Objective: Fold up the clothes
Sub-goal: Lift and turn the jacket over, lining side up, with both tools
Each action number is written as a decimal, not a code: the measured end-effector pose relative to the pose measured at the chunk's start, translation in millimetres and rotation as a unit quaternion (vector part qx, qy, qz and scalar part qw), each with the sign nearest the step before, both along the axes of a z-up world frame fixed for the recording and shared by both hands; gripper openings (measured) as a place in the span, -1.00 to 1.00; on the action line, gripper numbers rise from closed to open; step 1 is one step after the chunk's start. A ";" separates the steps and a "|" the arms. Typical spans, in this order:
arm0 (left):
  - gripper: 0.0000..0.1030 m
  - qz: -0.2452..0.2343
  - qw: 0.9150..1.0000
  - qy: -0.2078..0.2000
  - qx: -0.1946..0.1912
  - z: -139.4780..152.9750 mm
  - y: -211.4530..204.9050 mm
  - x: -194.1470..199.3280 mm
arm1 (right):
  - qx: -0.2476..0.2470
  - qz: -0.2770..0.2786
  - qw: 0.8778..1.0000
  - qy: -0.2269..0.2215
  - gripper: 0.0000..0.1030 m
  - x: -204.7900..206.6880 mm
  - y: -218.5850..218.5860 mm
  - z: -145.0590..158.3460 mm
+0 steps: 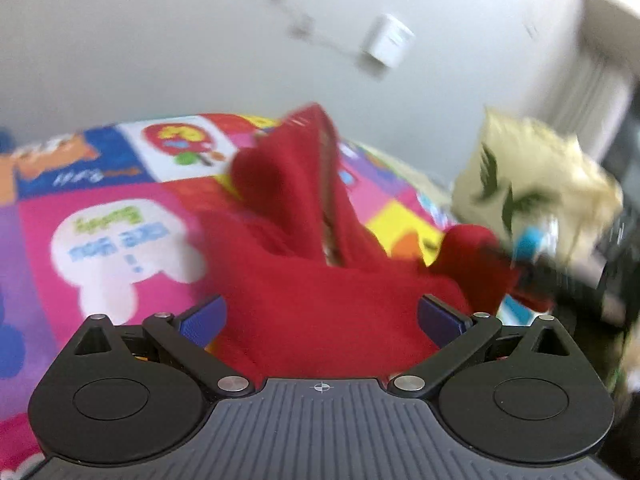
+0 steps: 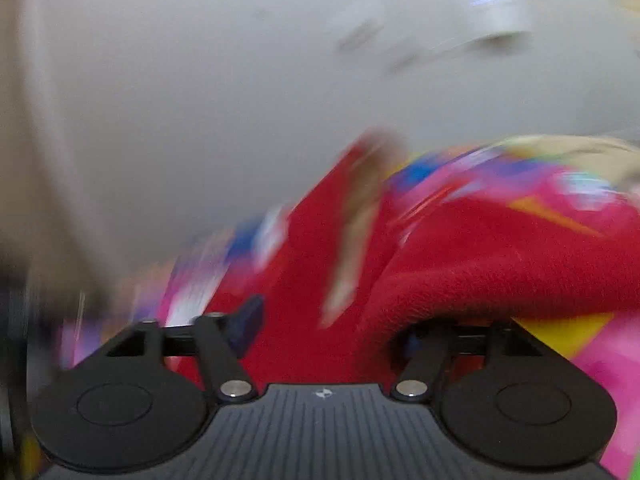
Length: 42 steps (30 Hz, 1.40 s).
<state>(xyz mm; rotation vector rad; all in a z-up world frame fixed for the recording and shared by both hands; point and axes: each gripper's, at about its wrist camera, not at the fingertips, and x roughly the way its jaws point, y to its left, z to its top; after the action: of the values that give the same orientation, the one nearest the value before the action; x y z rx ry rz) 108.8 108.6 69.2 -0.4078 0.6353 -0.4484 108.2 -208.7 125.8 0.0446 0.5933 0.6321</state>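
Observation:
A red fleece garment (image 1: pixel 304 280) lies bunched on a colourful printed play mat (image 1: pixel 104 224), with a raised fold showing a striped edge. My left gripper (image 1: pixel 320 320) is open, its blue pads on either side of the red cloth without pinching it. In the right wrist view my right gripper (image 2: pixel 332 320) is open too; the red garment (image 2: pixel 480 264) lies between its fingers and drapes over the right finger, hiding it. The left blue pad (image 2: pixel 248 322) shows. The view is blurred by motion.
A cream garment with green leaf print (image 1: pixel 532 184) sits at the mat's right side, next to the other gripper (image 1: pixel 532 248) and dark objects. A grey wall with a white plug box (image 1: pixel 388 44) rises behind the mat. The mat (image 2: pixel 592 344) extends right.

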 end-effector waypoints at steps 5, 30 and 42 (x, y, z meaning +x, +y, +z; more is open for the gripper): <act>1.00 0.026 0.996 0.021 -0.086 -8.3 31.6 0.0 | -0.105 0.040 0.994 -0.009 0.69 -24.9 29.5 -14.0; -0.40 0.013 0.994 0.025 0.103 -32.0 -40.8 10.6 | 0.139 -0.141 0.978 0.062 0.90 -10.2 -124.1 8.0; 0.08 0.008 0.960 -0.039 0.278 -38.9 -48.1 34.8 | -0.003 -0.124 0.992 0.008 1.00 12.1 -73.9 8.7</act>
<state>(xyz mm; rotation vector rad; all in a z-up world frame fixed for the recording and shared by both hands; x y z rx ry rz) 143.6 60.5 30.3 0.1388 0.6501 -0.2519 120.3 -282.6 134.4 0.1158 0.5943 0.3889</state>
